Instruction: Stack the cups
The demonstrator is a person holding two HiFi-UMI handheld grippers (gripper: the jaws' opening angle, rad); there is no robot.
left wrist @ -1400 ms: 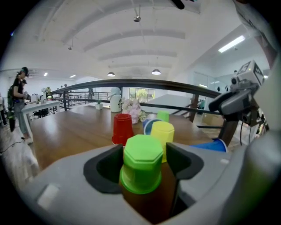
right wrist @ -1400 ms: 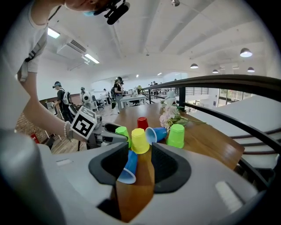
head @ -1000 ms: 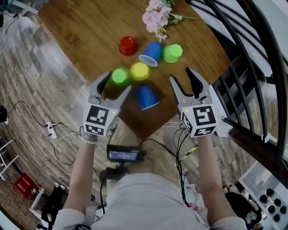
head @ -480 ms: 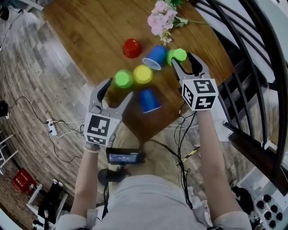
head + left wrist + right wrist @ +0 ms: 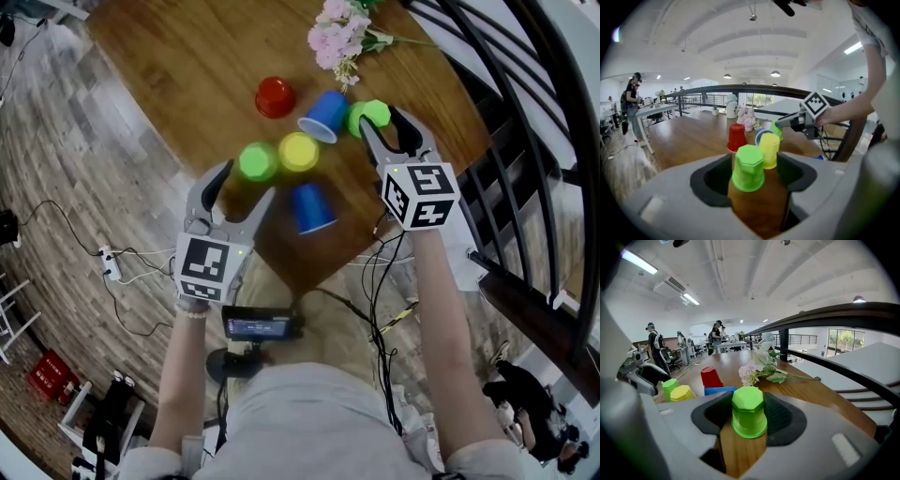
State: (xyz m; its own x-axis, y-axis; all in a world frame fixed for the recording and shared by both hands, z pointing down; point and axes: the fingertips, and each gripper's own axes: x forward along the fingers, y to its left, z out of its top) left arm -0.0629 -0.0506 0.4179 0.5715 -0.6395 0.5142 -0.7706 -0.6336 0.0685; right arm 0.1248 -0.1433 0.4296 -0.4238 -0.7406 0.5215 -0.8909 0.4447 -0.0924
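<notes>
Six cups are on the wooden table (image 5: 187, 56). Upside down stand a red one (image 5: 275, 97), a yellow one (image 5: 298, 152), a blue one (image 5: 310, 208) and two green ones. A second blue cup (image 5: 325, 114) lies on its side. My right gripper (image 5: 382, 120) straddles the far green cup (image 5: 368, 115) (image 5: 749, 411). Its jaws have just been closing, and the cup stands flat between the pads with almost no gap. My left gripper (image 5: 246, 183) is open, with the near green cup (image 5: 256, 161) (image 5: 748, 168) at its tips and a gap on each side.
A spray of pink flowers (image 5: 337, 33) lies at the far side of the table, beyond the cups. A dark railing (image 5: 525, 112) runs close along the right of the table. Cables and a small device (image 5: 262, 323) lie on the floor at the near edge.
My right gripper has travelled forward from the table's near edge to the far green cup and now stands around it. The left gripper has stayed about where it was.
</notes>
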